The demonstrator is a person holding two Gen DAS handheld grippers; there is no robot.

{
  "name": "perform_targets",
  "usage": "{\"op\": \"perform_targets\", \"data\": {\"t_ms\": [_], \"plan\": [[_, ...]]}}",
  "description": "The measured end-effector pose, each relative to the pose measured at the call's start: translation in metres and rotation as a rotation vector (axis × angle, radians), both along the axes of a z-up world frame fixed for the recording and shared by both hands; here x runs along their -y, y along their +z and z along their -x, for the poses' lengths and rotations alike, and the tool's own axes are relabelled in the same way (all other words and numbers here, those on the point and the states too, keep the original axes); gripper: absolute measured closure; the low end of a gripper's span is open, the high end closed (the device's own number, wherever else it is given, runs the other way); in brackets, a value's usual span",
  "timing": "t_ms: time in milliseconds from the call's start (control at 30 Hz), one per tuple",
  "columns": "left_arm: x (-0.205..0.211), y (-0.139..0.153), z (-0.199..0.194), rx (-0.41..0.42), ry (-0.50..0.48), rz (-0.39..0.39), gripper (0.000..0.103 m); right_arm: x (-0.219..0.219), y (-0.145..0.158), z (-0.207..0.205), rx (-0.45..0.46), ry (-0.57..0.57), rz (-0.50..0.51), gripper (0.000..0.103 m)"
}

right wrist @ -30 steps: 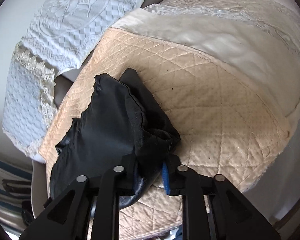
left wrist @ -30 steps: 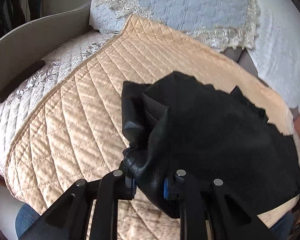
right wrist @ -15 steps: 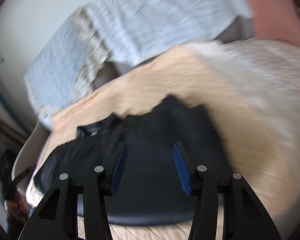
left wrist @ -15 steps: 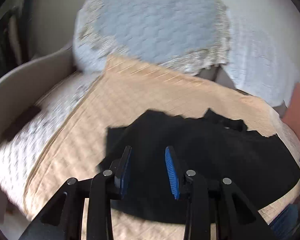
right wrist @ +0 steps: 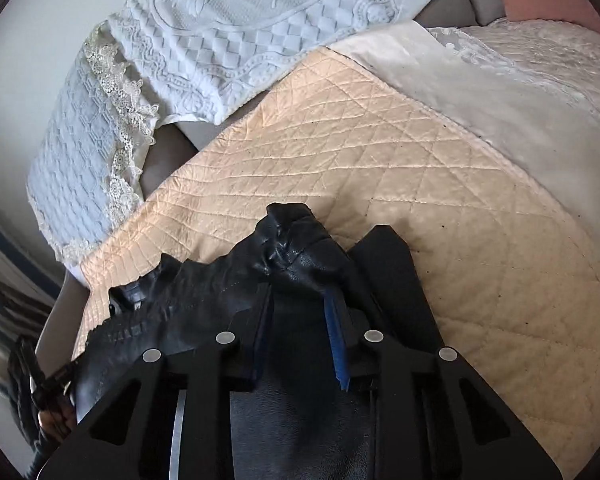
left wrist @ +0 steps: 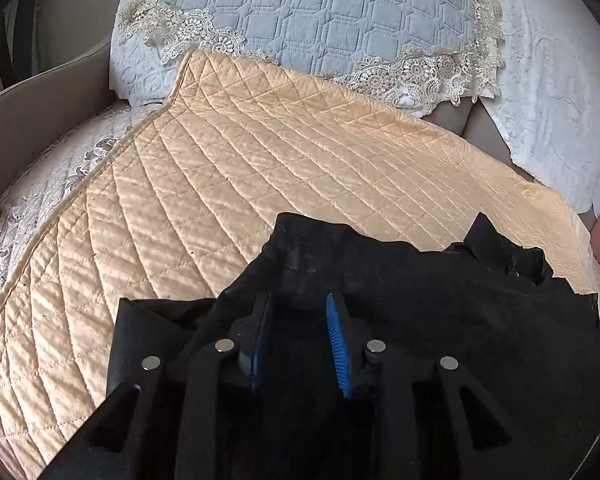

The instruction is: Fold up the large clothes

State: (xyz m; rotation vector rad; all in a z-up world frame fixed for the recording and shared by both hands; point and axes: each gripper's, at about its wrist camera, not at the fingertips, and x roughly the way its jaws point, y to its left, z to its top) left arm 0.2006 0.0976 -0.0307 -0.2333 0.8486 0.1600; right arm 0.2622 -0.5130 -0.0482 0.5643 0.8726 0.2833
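Black leather garment [left wrist: 440, 320] lies bunched on peach quilted cover [left wrist: 260, 184], near its front edge. Left gripper [left wrist: 298, 334] jaws just closing, black fabric between blue pads; whether pads press it, cannot tell. Right gripper [right wrist: 298, 320] jaws just closing, clenched on raised fold of garment [right wrist: 296, 256]. Lace-edged grey pillow [left wrist: 320, 12] behind.

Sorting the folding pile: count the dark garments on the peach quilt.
1. A black garment lies crumpled at the near edge of the peach quilt; anything beneath it would be hidden.
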Motion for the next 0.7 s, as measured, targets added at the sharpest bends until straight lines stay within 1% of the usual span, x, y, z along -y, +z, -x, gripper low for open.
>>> {"op": "perform_targets", "data": {"t_ms": [33,67,100,167,200,233,267,300,367,433,467,500,533,567,600,633,667,700], "plan": [[0.002,-0.001,-0.001,-0.008,0.000,-0.014,0.072,0.001,-0.002,-0.002,-0.013,-0.011,-0.001,0.086],[0.005,0.000,-0.002,-0.015,0.000,-0.032,0.072,0.002,-0.003,-0.004,-0.023,-0.024,-0.005,0.090],[0.008,-0.001,-0.003,-0.021,-0.001,-0.048,0.072,0.004,-0.004,-0.005,-0.030,-0.032,-0.011,0.091],[0.010,0.001,-0.003,-0.025,-0.002,-0.063,0.072,0.004,-0.002,-0.004,-0.032,-0.035,-0.002,0.091],[0.010,0.001,-0.003,-0.028,-0.001,-0.063,0.072,0.001,0.003,-0.003,-0.036,-0.038,0.026,0.091],[0.011,0.004,-0.003,-0.034,0.001,-0.072,0.072,-0.004,0.010,-0.002,-0.039,-0.040,0.062,0.088],[0.013,0.010,-0.003,-0.043,0.003,-0.087,0.073,-0.010,0.024,0.001,-0.029,-0.041,0.101,0.086],[0.015,0.017,-0.005,-0.046,-0.001,-0.102,0.073,-0.013,0.033,0.003,-0.009,-0.034,0.104,0.085],[0.023,0.035,-0.004,0.003,-0.038,-0.102,0.072,-0.025,0.054,0.003,0.055,0.004,0.087,0.085],[0.035,0.052,-0.006,0.056,-0.078,-0.094,0.068,-0.036,0.062,-0.006,0.085,0.042,0.103,0.085],[0.041,0.056,-0.010,0.076,-0.096,-0.103,0.066,-0.043,0.060,-0.016,0.088,0.065,0.129,0.085],[0.047,0.056,-0.017,0.090,-0.111,-0.133,0.063,-0.046,0.053,-0.024,0.073,0.070,0.151,0.085],[0.052,0.049,-0.027,0.077,-0.117,-0.179,0.063,-0.045,0.042,-0.033,0.035,0.069,0.170,0.085],[0.052,0.038,-0.038,0.040,-0.110,-0.205,0.063,-0.042,0.032,-0.040,-0.004,0.063,0.174,0.085],[0.049,0.027,-0.046,-0.006,-0.096,-0.208,0.063,-0.036,0.018,-0.045,-0.044,0.054,0.162,0.085],[0.038,0.011,-0.053,-0.063,-0.073,-0.170,0.063,-0.027,0.005,-0.047,-0.072,0.047,0.105,0.088],[0.028,0.001,-0.055,-0.091,-0.054,-0.105,0.062,-0.022,0.001,-0.046,-0.078,0.037,0.065,0.092],[0.017,-0.002,-0.055,-0.088,-0.041,-0.039,0.063,-0.017,-0.001,-0.045,-0.075,0.029,0.036,0.093]]}}
